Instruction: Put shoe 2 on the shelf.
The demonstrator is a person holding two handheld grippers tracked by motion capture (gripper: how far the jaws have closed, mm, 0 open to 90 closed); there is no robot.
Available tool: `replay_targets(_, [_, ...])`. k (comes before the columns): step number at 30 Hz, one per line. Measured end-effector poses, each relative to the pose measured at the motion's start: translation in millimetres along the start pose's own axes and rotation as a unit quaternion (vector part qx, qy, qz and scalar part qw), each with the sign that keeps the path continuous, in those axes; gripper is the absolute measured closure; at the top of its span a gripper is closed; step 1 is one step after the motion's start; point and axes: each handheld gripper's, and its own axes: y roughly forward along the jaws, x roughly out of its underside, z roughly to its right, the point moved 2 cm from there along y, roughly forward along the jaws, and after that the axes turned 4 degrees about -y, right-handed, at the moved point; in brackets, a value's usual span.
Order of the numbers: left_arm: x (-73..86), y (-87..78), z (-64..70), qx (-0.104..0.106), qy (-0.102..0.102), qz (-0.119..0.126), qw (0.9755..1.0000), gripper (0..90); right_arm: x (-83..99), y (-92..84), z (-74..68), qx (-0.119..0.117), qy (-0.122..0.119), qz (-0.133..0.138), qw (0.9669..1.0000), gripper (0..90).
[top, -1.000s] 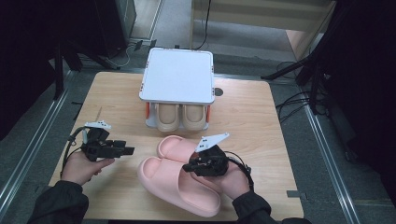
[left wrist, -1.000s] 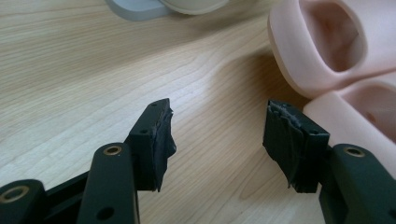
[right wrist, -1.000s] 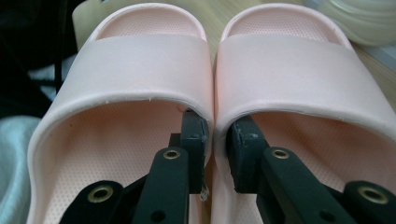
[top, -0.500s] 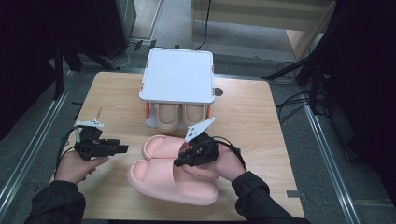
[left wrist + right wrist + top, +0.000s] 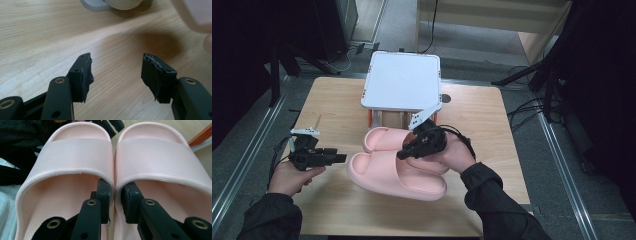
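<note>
Pink slippers [image 5: 110,162] hung pinched together by the right gripper [image 5: 115,192], carrying underway, while the left gripper [image 5: 116,71] gaped empty, awaiting placement.

A light wooden table [image 5: 492,115] stands on grey floor [image 5: 397,30] between metal rails [image 5: 242,150], with dark stands [image 5: 552,75], loose cables [image 5: 522,107] and a wooden cabinet [image 5: 492,12] beyond.
</note>
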Motion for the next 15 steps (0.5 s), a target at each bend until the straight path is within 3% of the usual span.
replay_targets(15, [0.5, 1.0, -1.0, 0.002, -0.001, -0.007, 1.0, 40.6, -31.0, -25.3, 8.6, 0.009, 0.0, 0.018, 0.9998, 78.7])
